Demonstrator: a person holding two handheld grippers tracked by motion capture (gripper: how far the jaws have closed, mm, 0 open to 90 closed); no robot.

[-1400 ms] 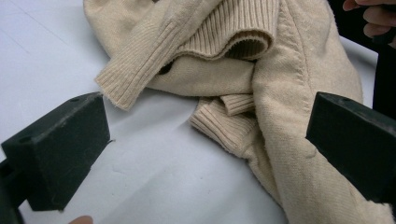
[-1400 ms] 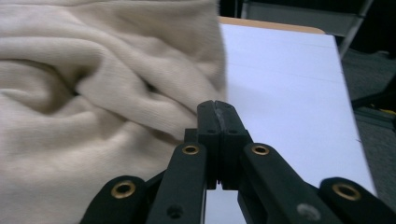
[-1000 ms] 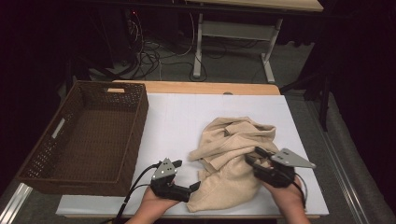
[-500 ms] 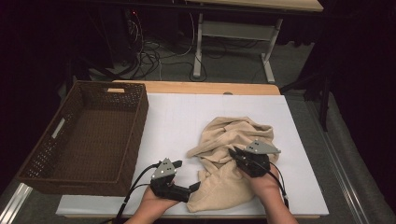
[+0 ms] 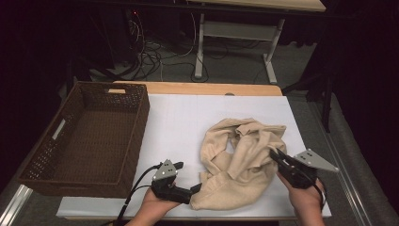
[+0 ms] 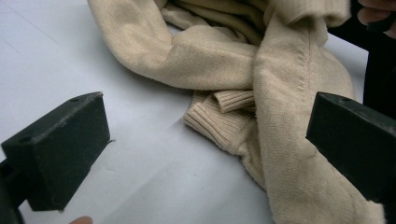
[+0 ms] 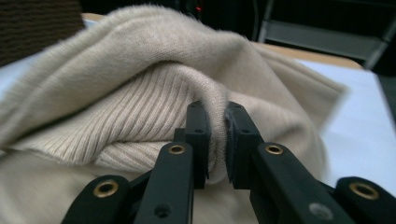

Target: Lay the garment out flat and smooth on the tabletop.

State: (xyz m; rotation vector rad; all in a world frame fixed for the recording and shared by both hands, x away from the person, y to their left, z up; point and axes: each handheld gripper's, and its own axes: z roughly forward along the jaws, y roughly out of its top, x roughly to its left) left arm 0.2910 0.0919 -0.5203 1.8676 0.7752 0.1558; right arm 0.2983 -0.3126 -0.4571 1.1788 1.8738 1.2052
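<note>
A crumpled beige sweater [image 5: 240, 155] lies on the white table cover, right of the middle. My right gripper [image 5: 274, 153] is at the sweater's right edge. Its jaws have just been closing and are shut on a ribbed fold of the sweater [image 7: 140, 93], pinched at my right gripper [image 7: 218, 116]. My left gripper [image 5: 195, 188] rests low at the sweater's near-left corner and stands open. In the left gripper view, a ribbed cuff of the sweater [image 6: 280, 93] lies on the cover between the wide-apart jaws of my left gripper [image 6: 208, 121], touching neither.
A brown wicker basket [image 5: 136, 141] stands on the left side of the table. The white cover [image 5: 188, 122] is bare between basket and sweater. Beyond the table are cables and desk legs on a dark floor.
My right gripper went left into the sweater, shut on a fold, then drew back to the right with it. The sweater's right side has stretched out. The left hand has stayed put.
</note>
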